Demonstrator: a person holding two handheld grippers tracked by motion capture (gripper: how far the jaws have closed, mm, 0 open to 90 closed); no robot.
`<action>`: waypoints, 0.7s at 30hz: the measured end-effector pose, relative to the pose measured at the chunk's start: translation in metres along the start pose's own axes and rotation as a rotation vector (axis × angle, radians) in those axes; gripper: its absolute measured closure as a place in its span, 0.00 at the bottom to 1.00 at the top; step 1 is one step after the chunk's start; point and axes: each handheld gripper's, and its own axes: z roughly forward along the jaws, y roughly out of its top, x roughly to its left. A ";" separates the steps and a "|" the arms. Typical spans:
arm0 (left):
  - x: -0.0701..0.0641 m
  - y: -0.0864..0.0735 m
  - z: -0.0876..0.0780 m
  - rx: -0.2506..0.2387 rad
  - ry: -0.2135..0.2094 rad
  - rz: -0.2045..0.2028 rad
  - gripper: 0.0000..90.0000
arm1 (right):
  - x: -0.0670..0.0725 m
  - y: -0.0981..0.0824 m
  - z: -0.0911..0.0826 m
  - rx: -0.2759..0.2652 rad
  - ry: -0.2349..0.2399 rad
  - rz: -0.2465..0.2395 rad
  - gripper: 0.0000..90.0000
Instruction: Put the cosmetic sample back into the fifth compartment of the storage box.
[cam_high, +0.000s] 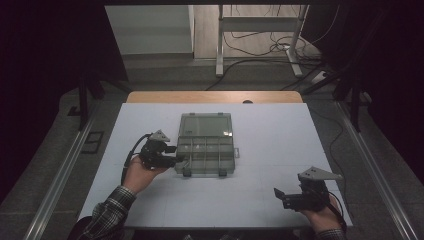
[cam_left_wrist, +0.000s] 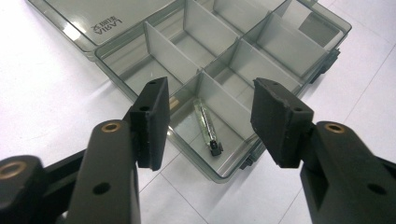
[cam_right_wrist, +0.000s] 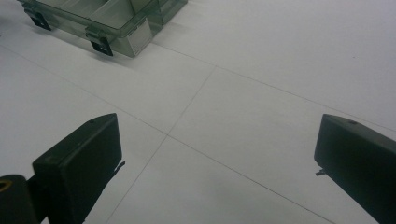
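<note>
Hovering apart over the clear grey plastic compartment box (cam_left_wrist: 224, 70), the left tongs (cam_left_wrist: 208, 119) frame a small glass tube (cam_left_wrist: 206, 125); the right tongs (cam_right_wrist: 215, 158) stand wide above the white surface (cam_right_wrist: 261, 70).

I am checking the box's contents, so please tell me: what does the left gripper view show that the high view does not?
The left gripper view alone makes out a small clear tube with a dark cap, lying in a near compartment between open jaws, apart from both, and lettering on the lid. The high view alone gives the person's hands, the right gripper and the floor cables. Both share the open compartment box on the white table.
</note>
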 end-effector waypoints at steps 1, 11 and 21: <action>0.000 0.000 -0.001 -0.003 -0.001 0.000 0.51 | 0.000 0.000 0.000 -0.001 0.000 -0.002 0.01; 0.003 -0.003 -0.007 -0.025 -0.002 -0.003 0.41 | 0.001 0.000 0.000 -0.006 -0.006 -0.009 0.01; 0.006 -0.008 -0.012 -0.036 0.013 -0.036 0.27 | 0.000 0.000 0.000 -0.001 0.002 -0.001 0.00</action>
